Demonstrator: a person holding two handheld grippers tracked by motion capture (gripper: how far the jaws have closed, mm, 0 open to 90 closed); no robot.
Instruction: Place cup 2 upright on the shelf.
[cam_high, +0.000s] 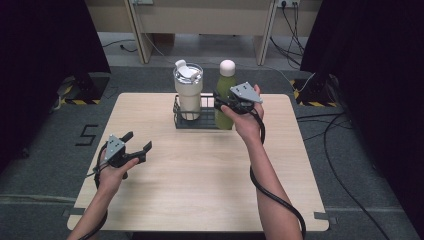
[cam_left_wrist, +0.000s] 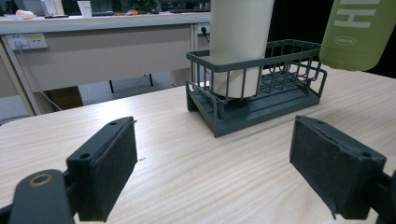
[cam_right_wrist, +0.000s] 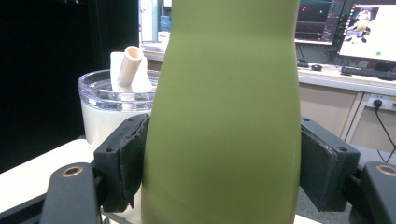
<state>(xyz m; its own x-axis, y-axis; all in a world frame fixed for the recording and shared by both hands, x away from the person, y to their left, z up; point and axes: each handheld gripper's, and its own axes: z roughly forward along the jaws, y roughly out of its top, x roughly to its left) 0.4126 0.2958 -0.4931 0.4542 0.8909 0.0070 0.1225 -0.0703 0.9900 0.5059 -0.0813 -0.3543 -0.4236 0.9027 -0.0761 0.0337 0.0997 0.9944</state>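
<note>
My right gripper (cam_high: 222, 103) is shut on a green bottle (cam_high: 226, 84) with a white cap, gripping its body from both sides (cam_right_wrist: 224, 116). The bottle hangs upright over the right end of a dark wire rack (cam_high: 195, 126), its base (cam_left_wrist: 357, 37) just above the rack's rim (cam_left_wrist: 261, 65). A cream tumbler (cam_high: 188, 92) with a clear lid stands in the rack's left half (cam_left_wrist: 238, 46); it is behind the bottle in the right gripper view (cam_right_wrist: 107, 107). My left gripper (cam_high: 138, 140) is open above the table's front left, nothing between its pads (cam_left_wrist: 109, 172).
The wooden table (cam_high: 200, 175) has bare surface in front of and beside the rack. Beyond it stand pale desks (cam_high: 200, 20). Cables (cam_high: 345, 150) lie on the grey floor at right, and a taped "5" (cam_high: 87, 134) at left.
</note>
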